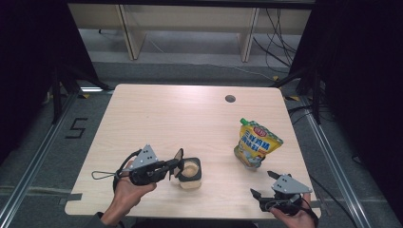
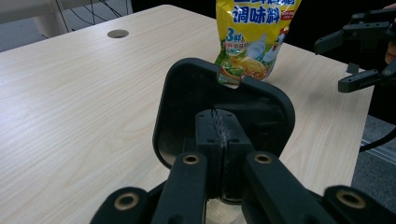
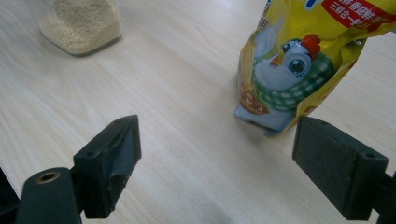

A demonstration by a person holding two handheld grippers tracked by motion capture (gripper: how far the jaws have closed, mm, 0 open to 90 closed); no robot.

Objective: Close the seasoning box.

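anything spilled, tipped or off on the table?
No spill visible. The black lid is off the container of beige granules, pinched upright in the shut left gripper beside it, so the container stands open. The yellow pouch stands upright, leaning slightly. The right gripper is open, holding nothing.

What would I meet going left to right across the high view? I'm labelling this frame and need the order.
Left tool, shut on the black lid → clear container holding pale granules → yellow seasoning pouch → right tool, jaws open, near the table front edge.
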